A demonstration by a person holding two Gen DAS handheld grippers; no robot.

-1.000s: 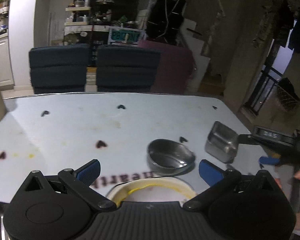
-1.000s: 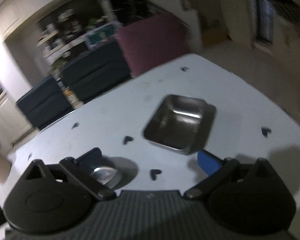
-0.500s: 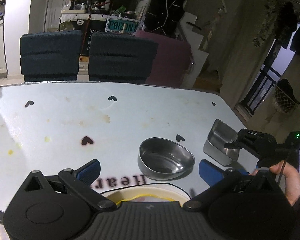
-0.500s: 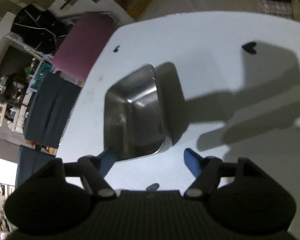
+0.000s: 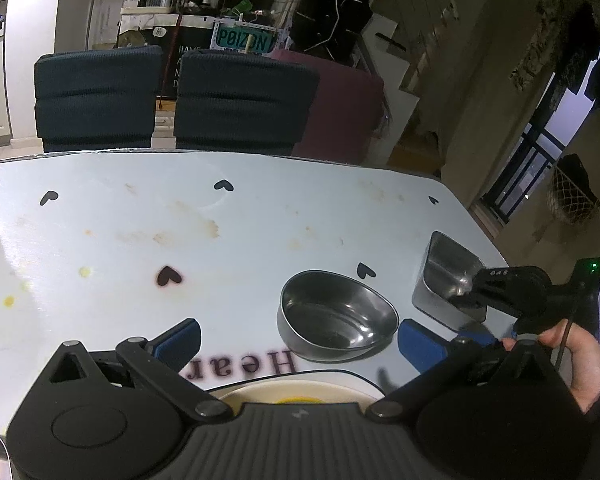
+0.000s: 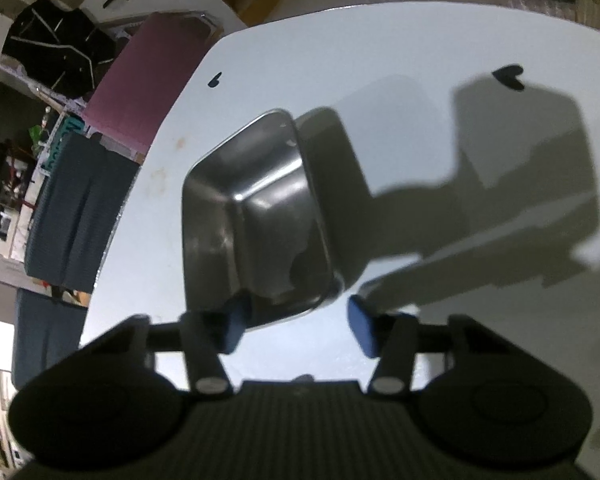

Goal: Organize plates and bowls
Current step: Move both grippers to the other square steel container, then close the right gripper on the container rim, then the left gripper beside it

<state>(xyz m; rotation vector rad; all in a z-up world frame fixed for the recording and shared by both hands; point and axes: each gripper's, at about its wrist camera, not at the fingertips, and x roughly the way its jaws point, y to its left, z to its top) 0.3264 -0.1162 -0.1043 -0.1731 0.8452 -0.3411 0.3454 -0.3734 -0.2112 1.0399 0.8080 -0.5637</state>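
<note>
A square steel dish (image 6: 256, 220) sits near the right edge of the white table (image 6: 400, 60). My right gripper (image 6: 298, 328) straddles the dish's near rim, one blue pad over its inside and the other outside. Its jaws are closing and do not press on the rim. In the left wrist view the same dish (image 5: 446, 276) has the right gripper (image 5: 470, 318) at it, held by a hand (image 5: 580, 356). A round steel bowl (image 5: 336, 320) stands just ahead of my left gripper (image 5: 300, 342), which is open and holds nothing. A cream plate (image 5: 260, 390) with a yellow patch lies under it.
Two dark chairs (image 5: 172, 96) and a maroon one (image 5: 344, 108) stand along the table's far side. The tabletop (image 5: 140, 240) has black heart marks, stains and printed letters. The table's right edge drops off just past the square dish.
My right gripper rolled, came down onto the square dish's near rim and narrowed its jaws. The left gripper sank a little toward the round bowl.
</note>
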